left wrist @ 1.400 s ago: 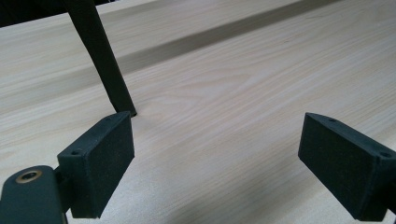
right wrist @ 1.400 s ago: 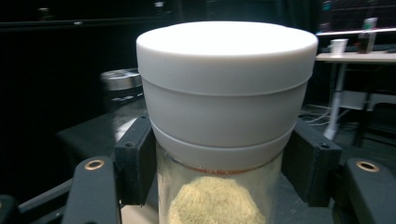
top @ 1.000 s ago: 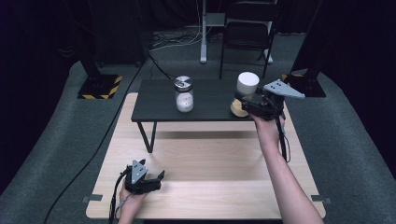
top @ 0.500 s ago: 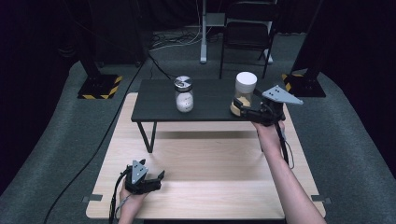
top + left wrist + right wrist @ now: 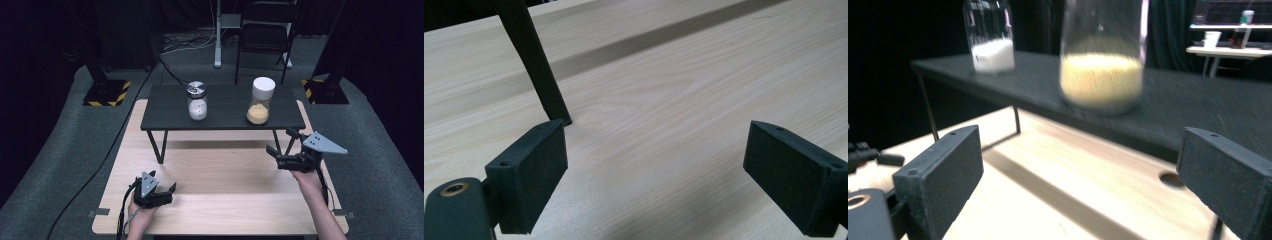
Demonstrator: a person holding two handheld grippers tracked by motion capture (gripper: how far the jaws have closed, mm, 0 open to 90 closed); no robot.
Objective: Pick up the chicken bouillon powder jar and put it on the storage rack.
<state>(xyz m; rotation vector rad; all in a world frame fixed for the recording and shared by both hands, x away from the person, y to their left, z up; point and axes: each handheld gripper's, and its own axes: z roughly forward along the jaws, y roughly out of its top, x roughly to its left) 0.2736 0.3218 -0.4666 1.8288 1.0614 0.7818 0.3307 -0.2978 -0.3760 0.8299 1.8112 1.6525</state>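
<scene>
A darkened recording studio or lab: black curtains close it in, and grey carpet (image 5: pixel 60 150) surrounds the pale wooden counter (image 5: pixel 220 200). Beyond the right tongs (image 5: pixel 282 147) stand black rig posts on yellow-and-black striped bases (image 5: pixel 106 93), a folding black metal chair (image 5: pixel 264 37), and floor cables (image 5: pixel 172 47).

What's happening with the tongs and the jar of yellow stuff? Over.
Right tongs just opened, empty, off the jar. White-lidded glass jar of yellow grains upright on black shelf. Left tongs open, empty. Nothing blocking.
</scene>
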